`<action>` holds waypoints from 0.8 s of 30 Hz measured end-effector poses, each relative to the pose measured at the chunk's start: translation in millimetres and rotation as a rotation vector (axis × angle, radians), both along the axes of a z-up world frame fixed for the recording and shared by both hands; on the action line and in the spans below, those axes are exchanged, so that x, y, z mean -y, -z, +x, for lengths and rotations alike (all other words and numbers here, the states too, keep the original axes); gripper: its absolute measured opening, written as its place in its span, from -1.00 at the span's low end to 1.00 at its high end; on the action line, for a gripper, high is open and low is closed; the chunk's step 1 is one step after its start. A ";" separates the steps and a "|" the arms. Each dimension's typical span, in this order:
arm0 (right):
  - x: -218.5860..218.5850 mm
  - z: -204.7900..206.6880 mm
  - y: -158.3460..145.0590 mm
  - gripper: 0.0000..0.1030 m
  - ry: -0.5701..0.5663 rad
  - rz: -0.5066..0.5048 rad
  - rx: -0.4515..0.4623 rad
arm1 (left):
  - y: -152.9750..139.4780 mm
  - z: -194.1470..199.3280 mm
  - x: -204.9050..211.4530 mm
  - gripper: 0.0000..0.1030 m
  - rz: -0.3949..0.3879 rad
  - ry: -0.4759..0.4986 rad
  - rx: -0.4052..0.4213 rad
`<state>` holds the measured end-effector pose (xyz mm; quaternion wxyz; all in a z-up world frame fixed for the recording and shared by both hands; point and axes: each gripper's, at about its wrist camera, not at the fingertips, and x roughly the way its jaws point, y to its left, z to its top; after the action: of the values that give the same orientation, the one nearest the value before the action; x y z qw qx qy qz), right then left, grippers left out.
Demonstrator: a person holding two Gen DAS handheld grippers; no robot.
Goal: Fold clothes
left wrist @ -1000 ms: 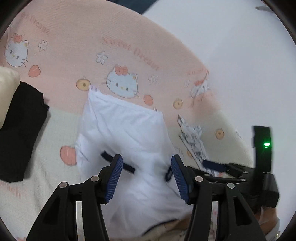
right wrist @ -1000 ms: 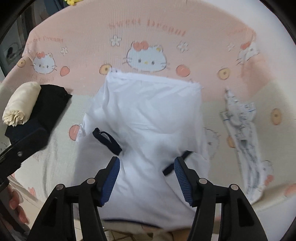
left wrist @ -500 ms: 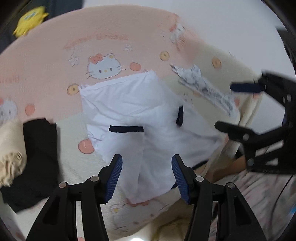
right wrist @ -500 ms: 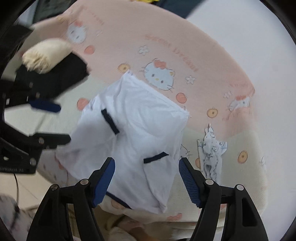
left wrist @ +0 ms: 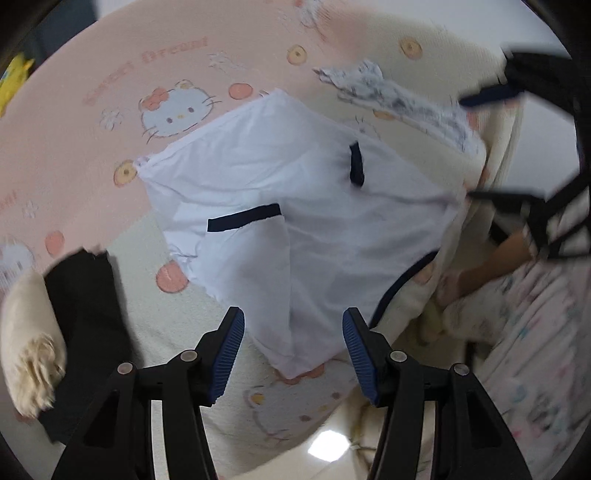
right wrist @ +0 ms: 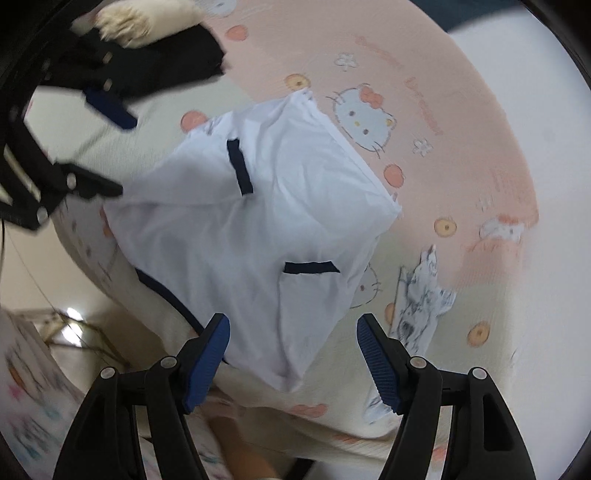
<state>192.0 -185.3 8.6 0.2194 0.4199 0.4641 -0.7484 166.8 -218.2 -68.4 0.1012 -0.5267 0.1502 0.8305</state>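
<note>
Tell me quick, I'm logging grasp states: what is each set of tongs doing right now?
Left tongs: open, holding nothing, above the white shirt.
Right tongs: open, holding nothing, above the same shirt.

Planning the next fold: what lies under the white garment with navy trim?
The pink-and-cream cartoon-print blanket shows all around the white garment with navy trim; anything beneath is covered.

Your right gripper (left wrist: 517, 144) is a motion-smeared silhouette at the left wrist frame's right edge, partly cropped. In the right wrist view, your left gripper (right wrist: 85, 144) blurs the same way at the left edge. The white garment (left wrist: 295, 221) droops over the bed's (left wrist: 74, 129) edge, concealing its lower hem. The cream roll (right wrist: 140, 18) is cut off at the top.
</note>
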 end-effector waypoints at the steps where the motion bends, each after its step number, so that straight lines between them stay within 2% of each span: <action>1: -1.8 -2.1 4.3 0.38 -0.024 0.009 0.010 | 4.6 -0.2 -4.3 0.02 -0.015 0.026 0.000; 7: -10.4 -15.6 42.0 0.38 -0.139 0.071 0.070 | 33.9 -1.1 -28.2 0.02 -0.121 0.170 0.005; 14: -17.1 -14.9 92.9 0.38 -0.258 0.203 0.027 | 73.8 -0.4 -49.2 0.02 -0.286 0.307 0.025; 19: -25.9 -11.3 114.9 0.38 -0.282 0.246 -0.004 | 95.8 0.0 -56.4 0.02 -0.361 0.323 0.047; 24: -35.4 -1.9 128.4 0.38 -0.298 0.284 -0.046 | 102.5 4.6 -64.6 0.02 -0.398 0.349 0.021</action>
<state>190.2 -150.0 -119.8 0.2557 0.3559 0.6270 -0.6441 171.4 -153.6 -170.9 0.1390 -0.5111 0.3980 0.7490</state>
